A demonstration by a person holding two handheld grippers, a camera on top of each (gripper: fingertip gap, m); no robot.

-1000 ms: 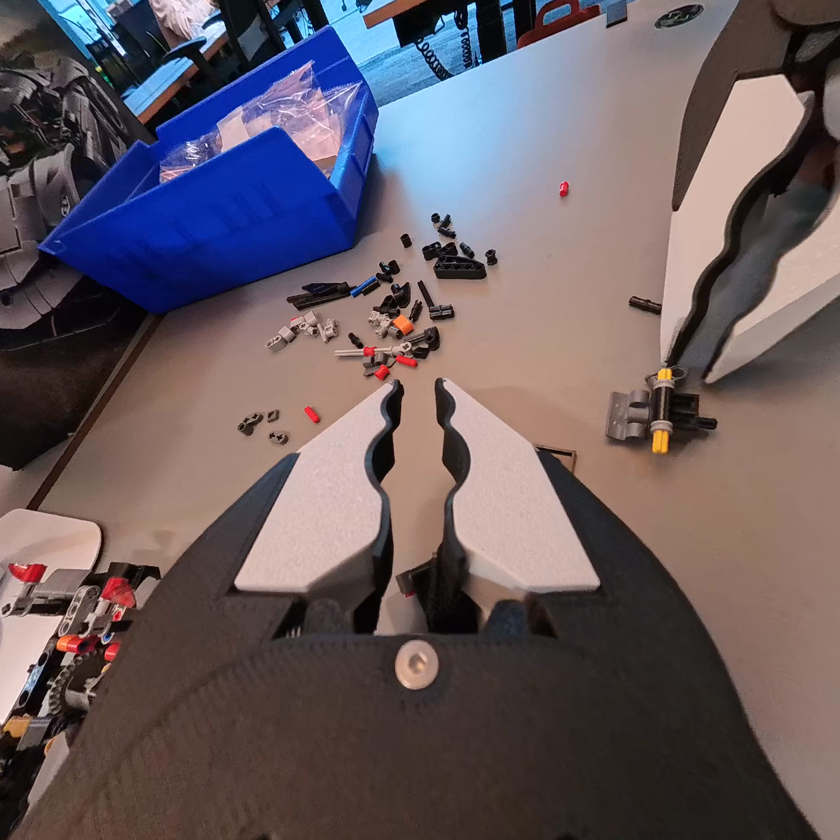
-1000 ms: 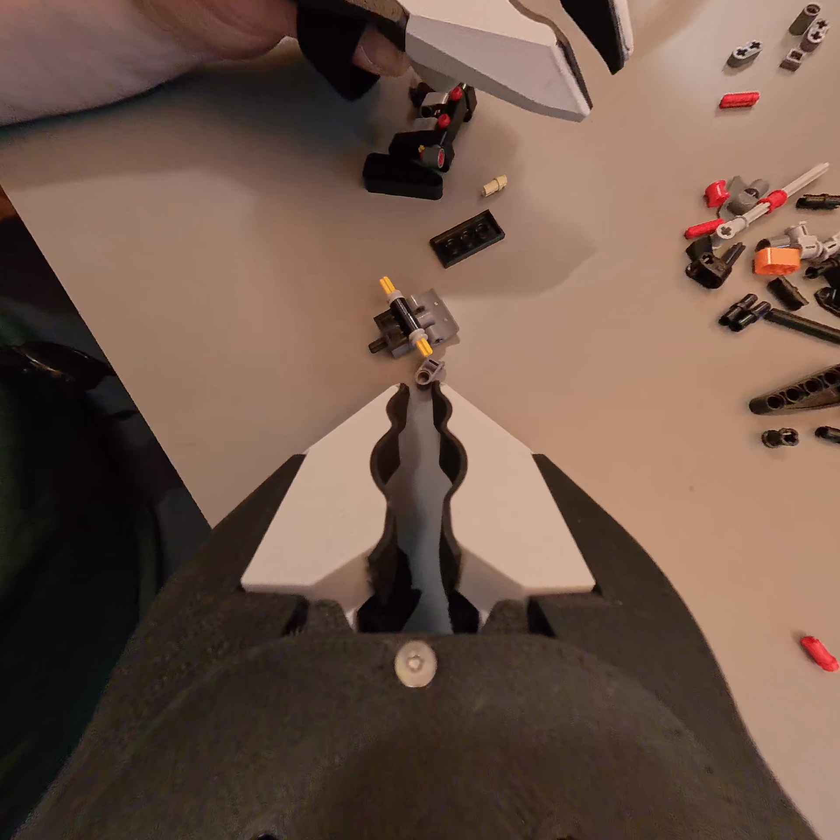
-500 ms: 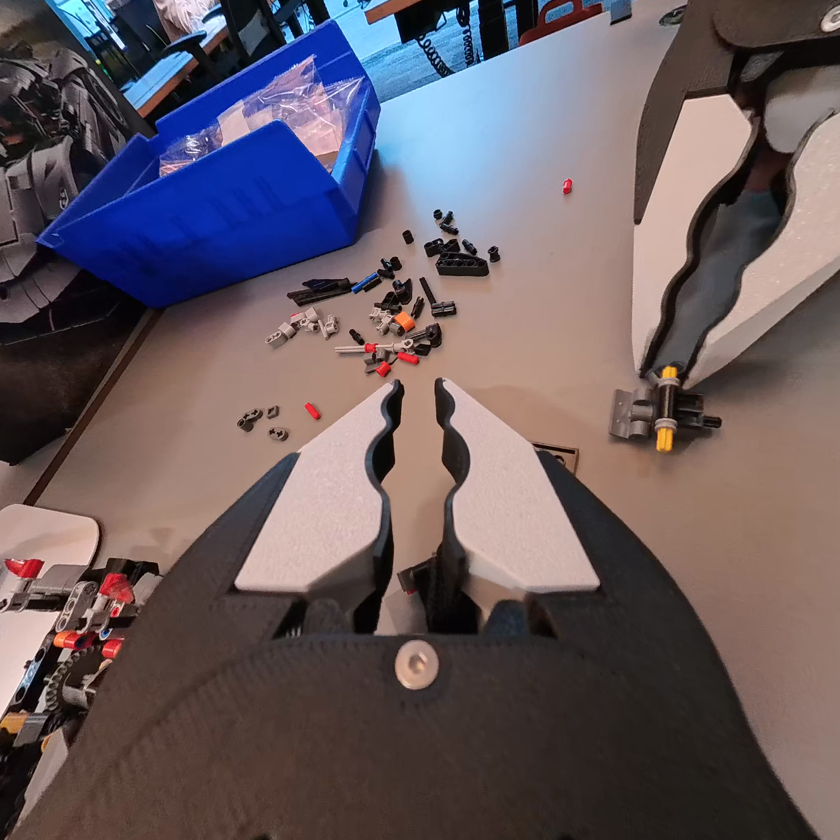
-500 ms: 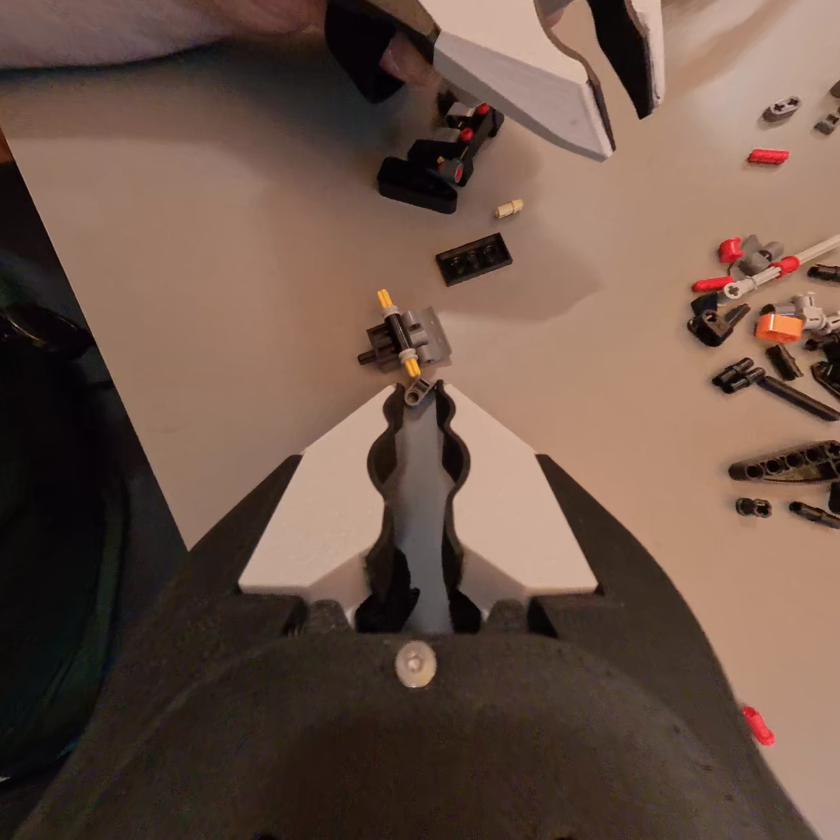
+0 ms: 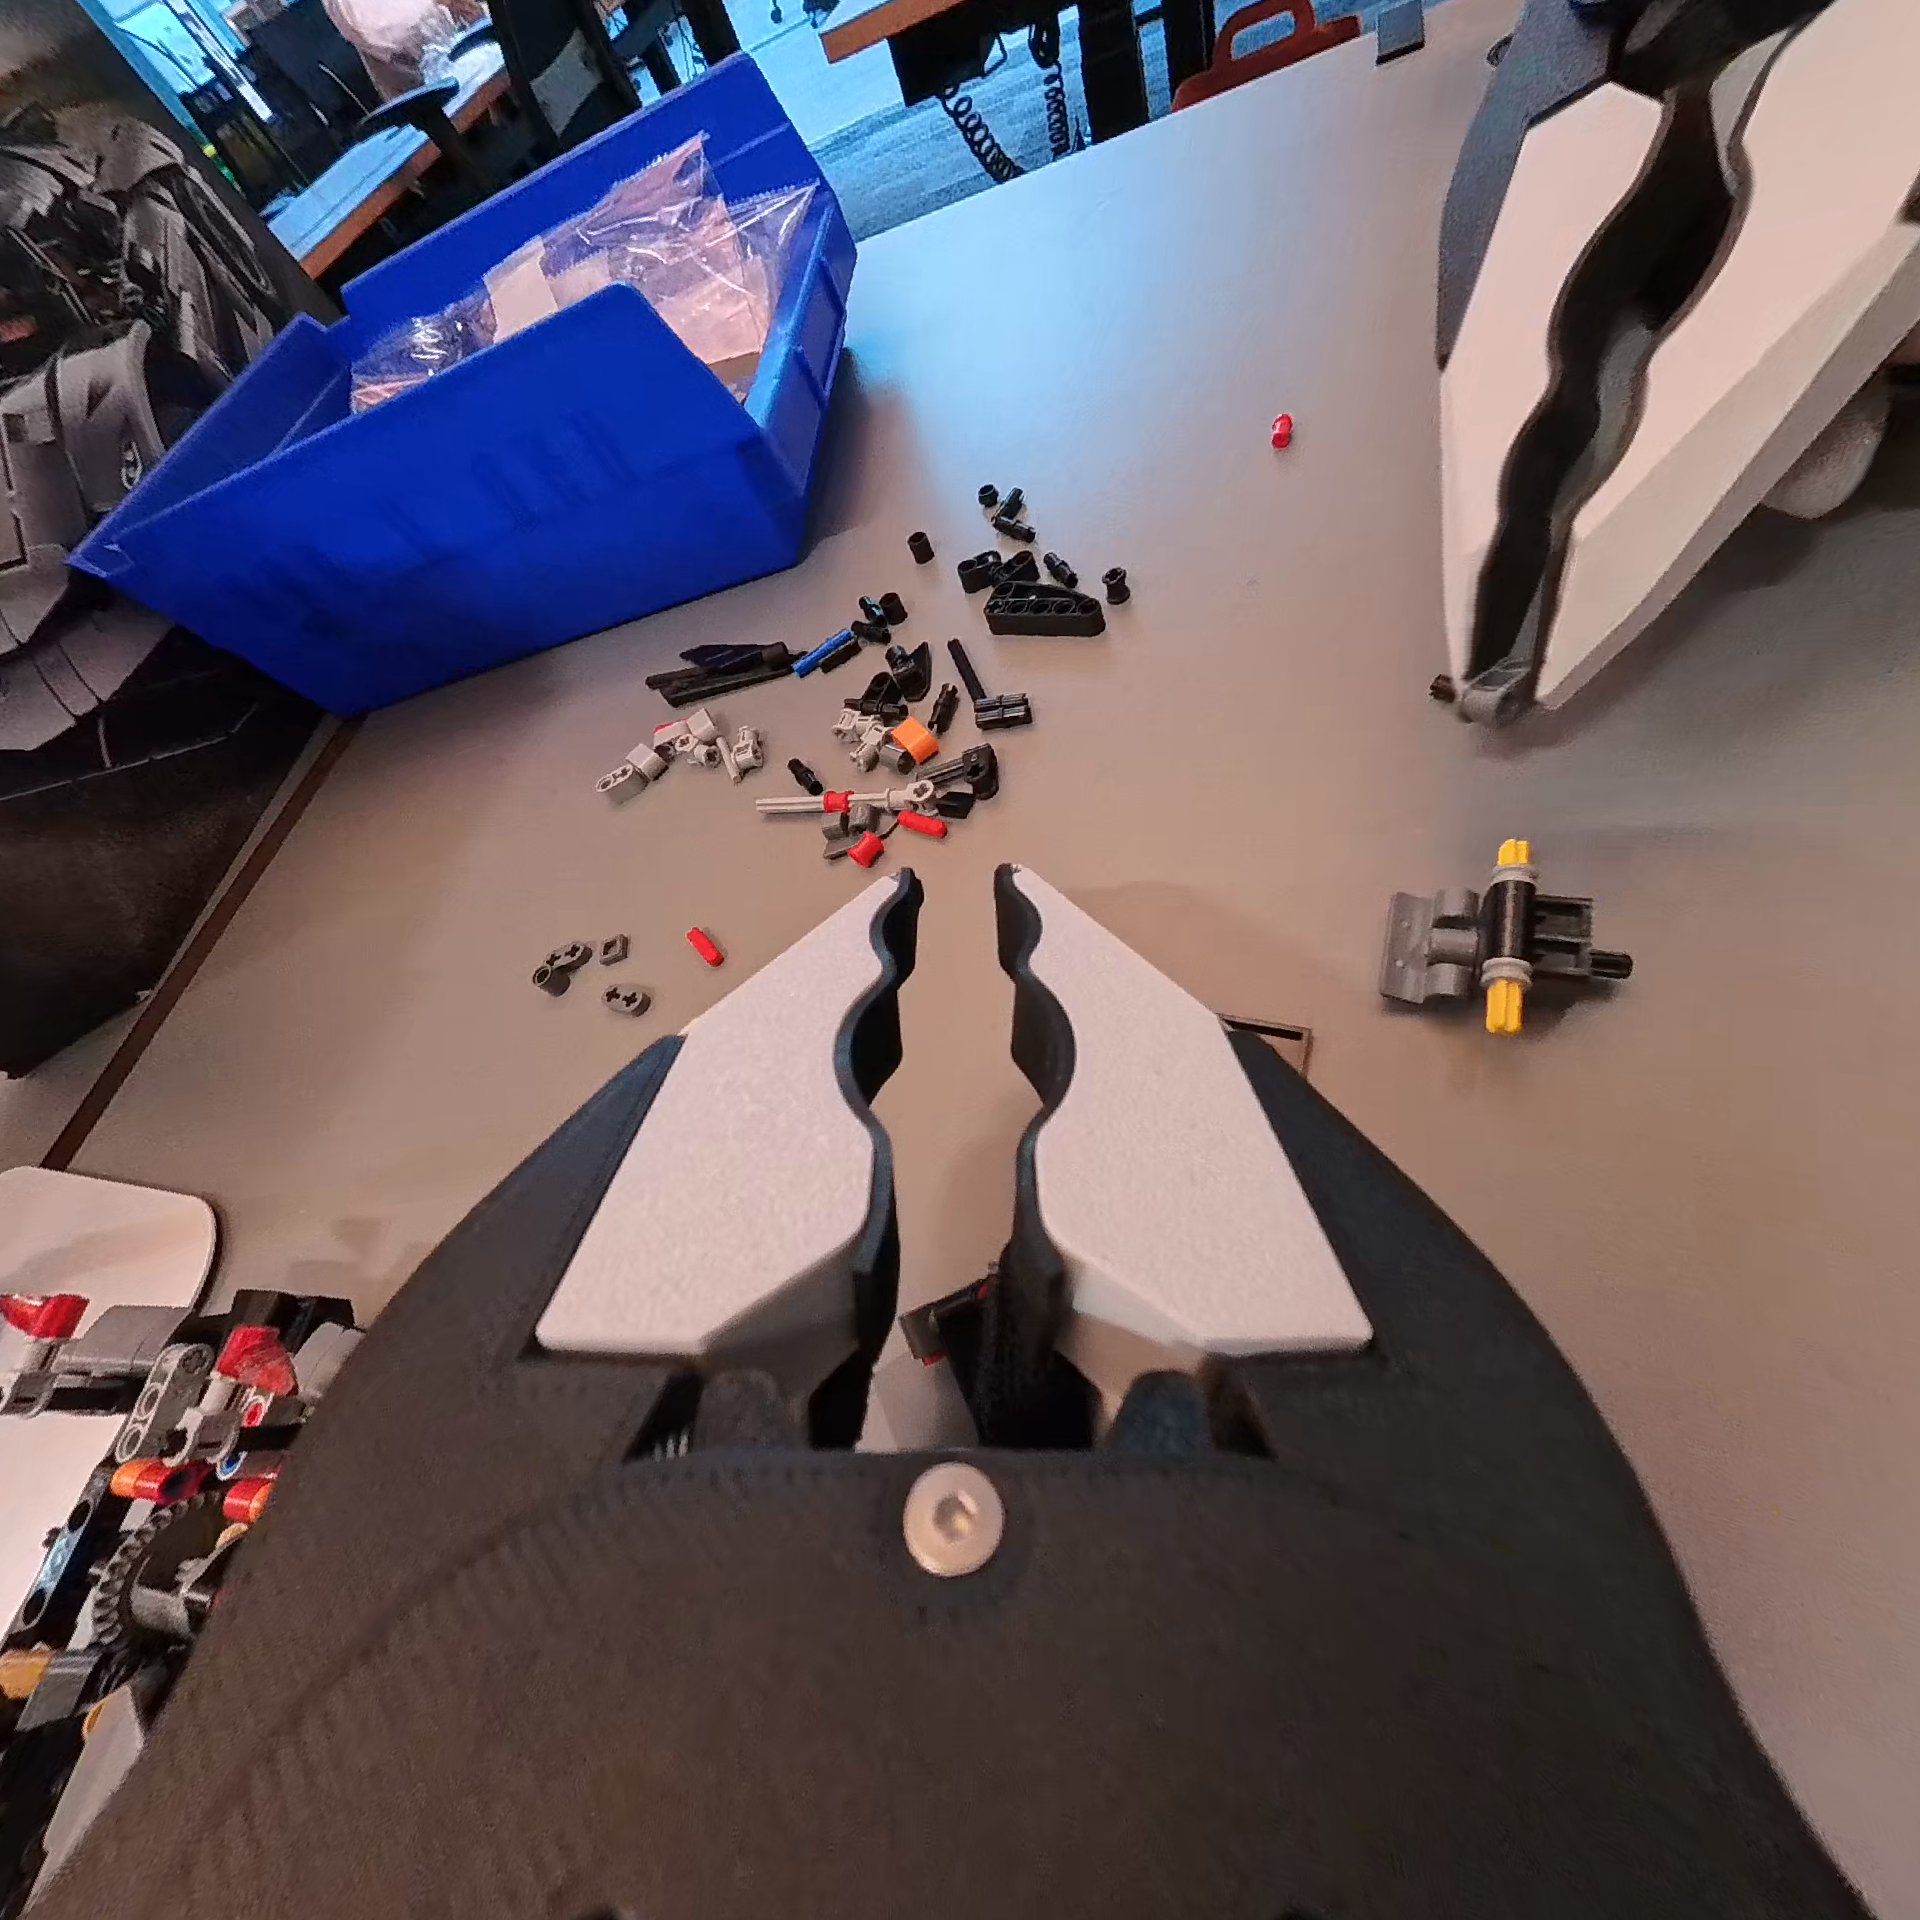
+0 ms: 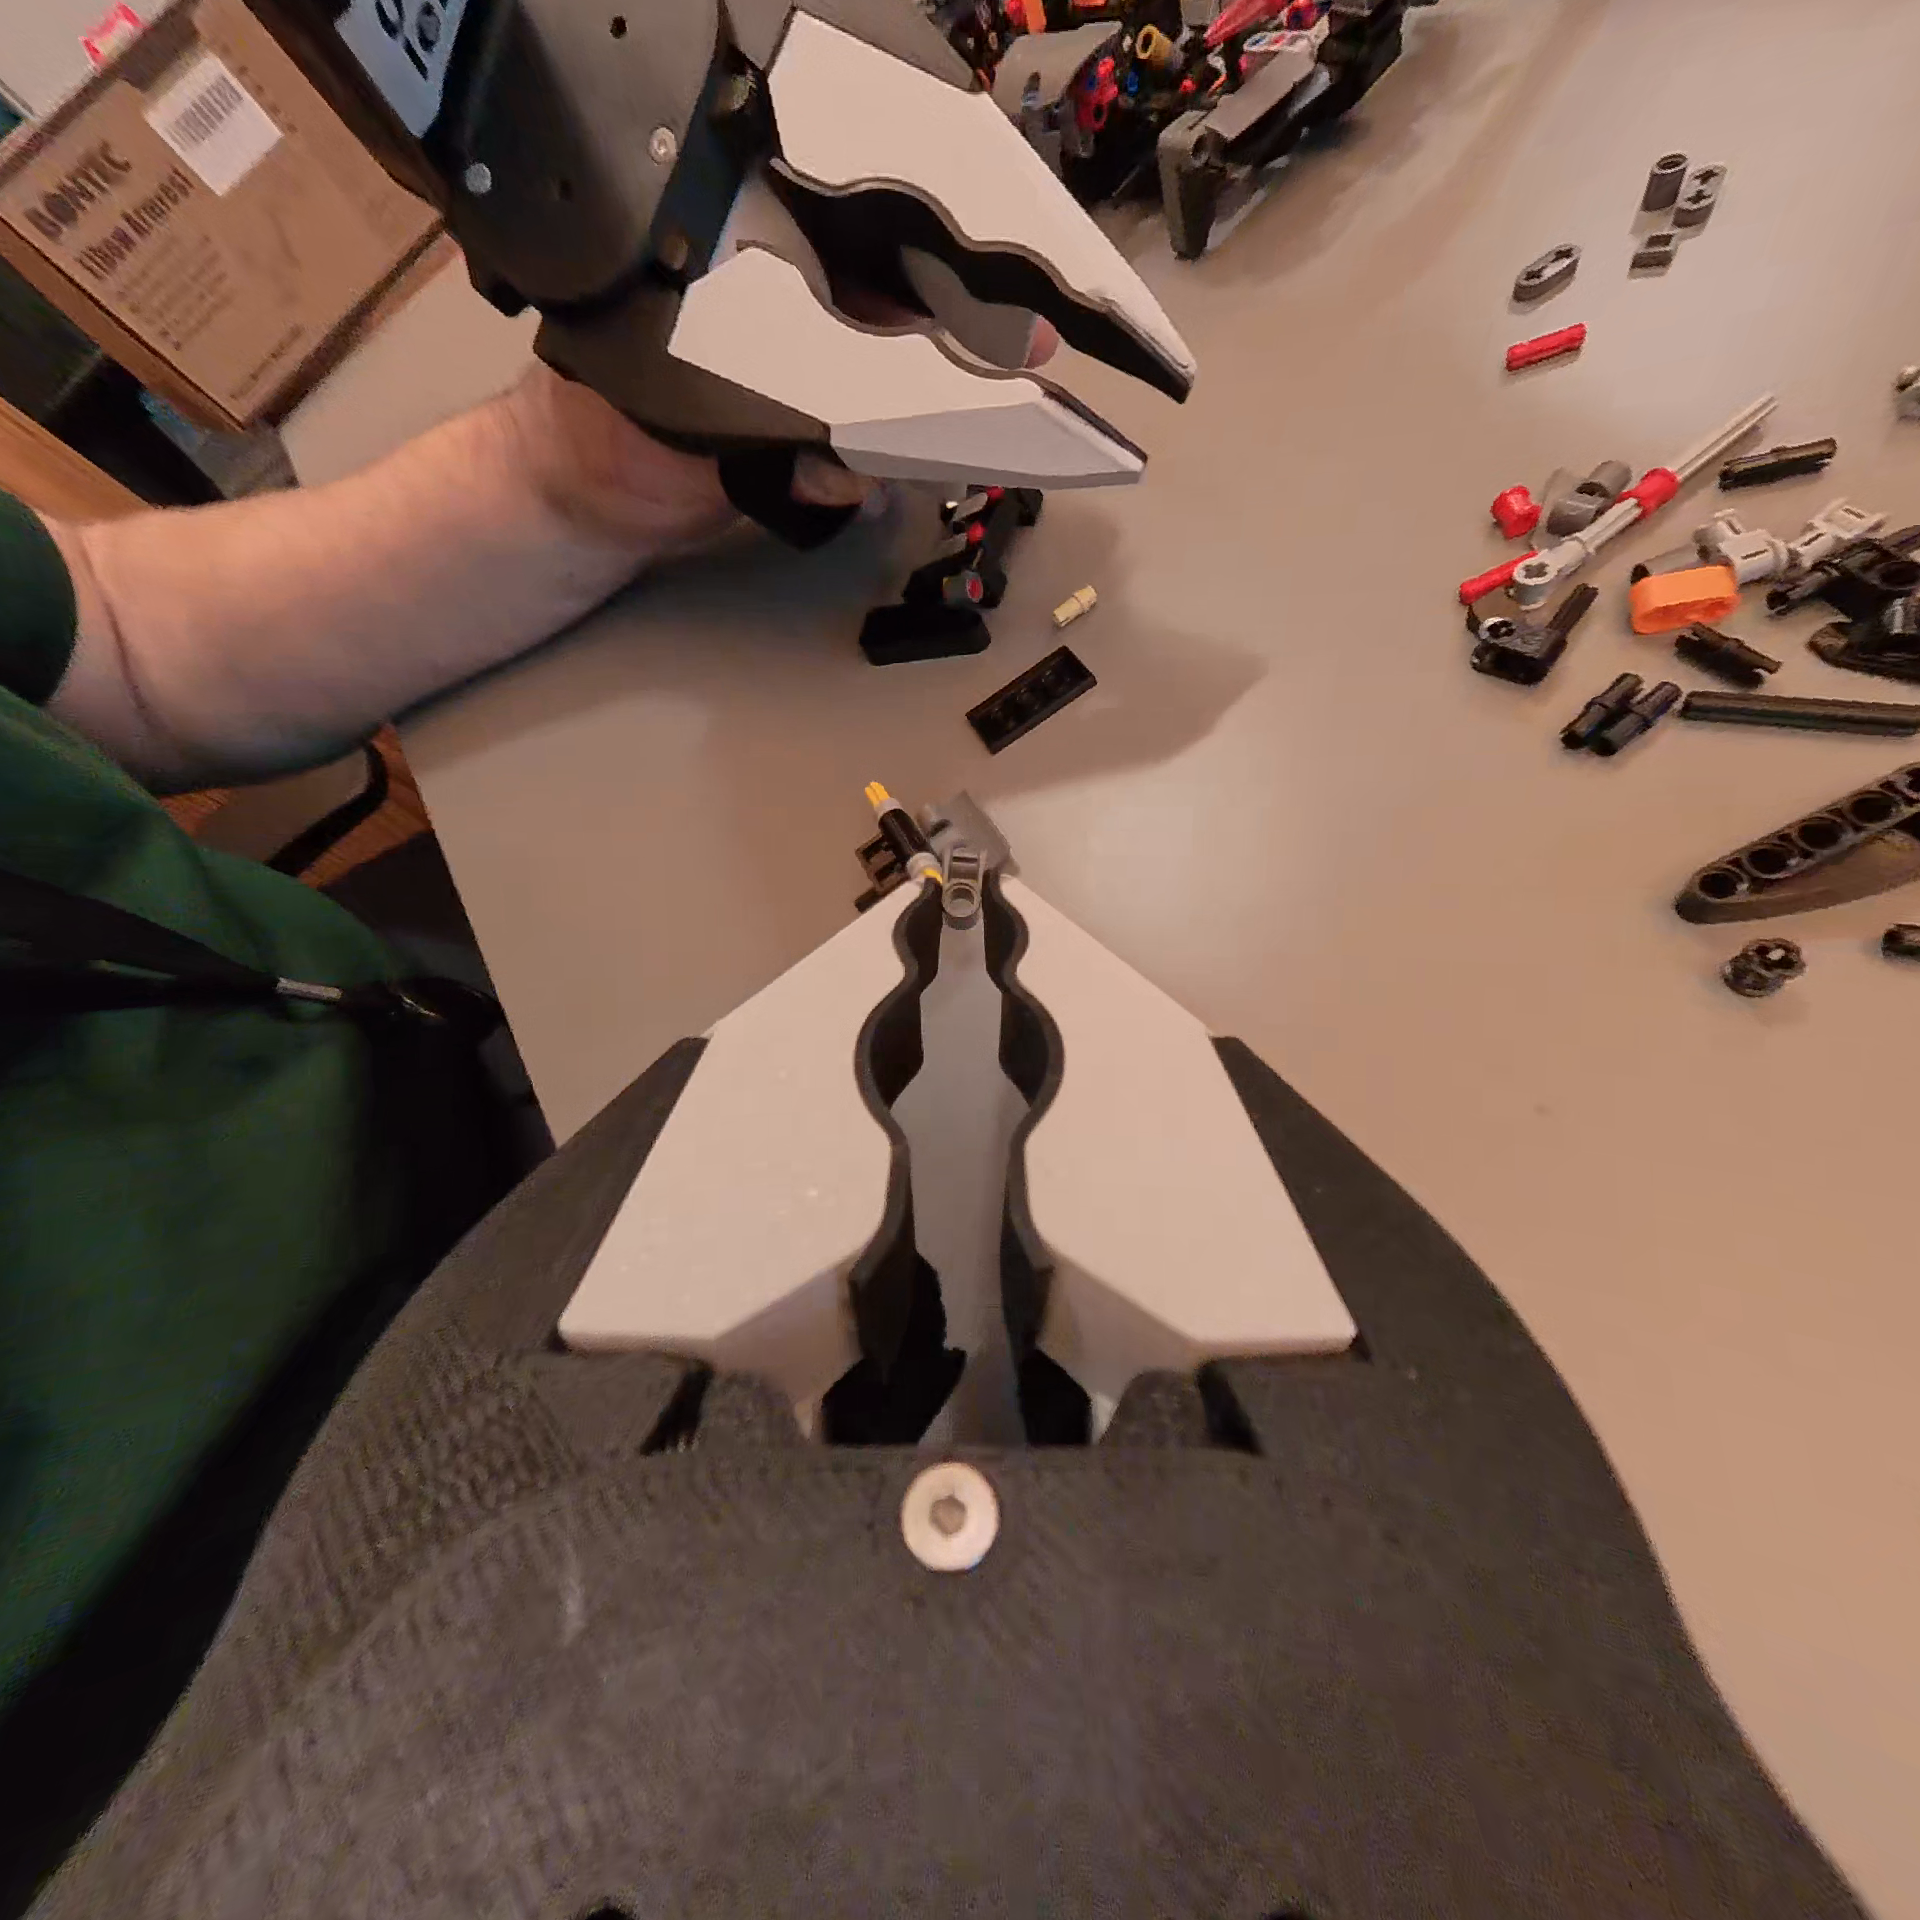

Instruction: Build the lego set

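A small grey connector piece, with a round hole through it, is pinched at the tips of the right gripper, whose white wavy-edged fingers are nearly closed on it above the smooth grey table. Just beyond the tips, a small subassembly of a grey ribbed block, black sleeve and yellow axle is seen lying on the table. The left gripper is held partly open with nothing between its matte fingers. Loose black, grey, red and orange parts are scattered ahead of it, near a glossy blue plastic bin holding clear bags.
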